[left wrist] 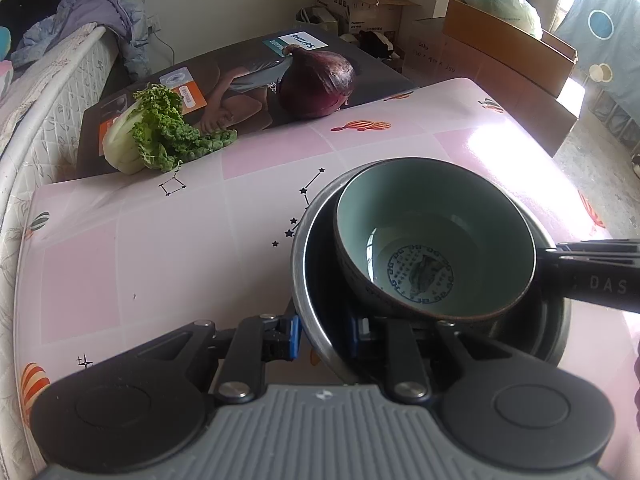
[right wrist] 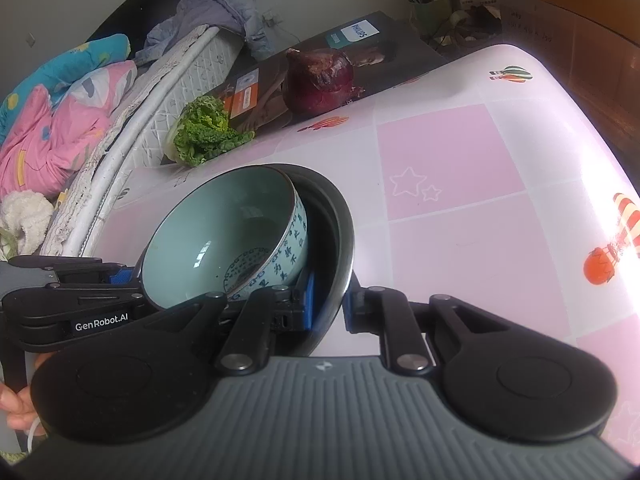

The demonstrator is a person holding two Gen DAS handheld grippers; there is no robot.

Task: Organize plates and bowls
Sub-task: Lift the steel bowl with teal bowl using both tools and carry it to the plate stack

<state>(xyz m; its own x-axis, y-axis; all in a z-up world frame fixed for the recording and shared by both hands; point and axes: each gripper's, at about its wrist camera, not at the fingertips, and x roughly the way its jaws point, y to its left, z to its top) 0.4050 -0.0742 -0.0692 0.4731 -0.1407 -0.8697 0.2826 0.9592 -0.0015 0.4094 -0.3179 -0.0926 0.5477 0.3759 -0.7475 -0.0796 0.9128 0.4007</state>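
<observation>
Clamping down on the near rim of the steel bowl (left wrist: pixel 316 332), the left gripper (left wrist: pixel 323 338) has its blue pads nearly together, one outside the wall and one inside. Nested in that steel bowl, tilted, sits the celadon bowl (left wrist: pixel 436 236), blue medallion on its floor, both resting on the pink table (left wrist: pixel 160 248). From the right edge of the left wrist view comes the right gripper (left wrist: pixel 548 258), letters "DAS" showing on its black finger before the frame cuts them off. Its own camera shows the right gripper (right wrist: pixel 329 304) pinched tight on the steel bowl's rim (right wrist: pixel 344 256). The left gripper's side (right wrist: pixel 100 312) reads "GenRobot.AI". At the back, a cabbage (left wrist: pixel 152 128) and a red onion (left wrist: pixel 316 80) lie on a "PHILIPS" box (left wrist: pixel 240 76); the cartons' print beyond is too small to read.
</observation>
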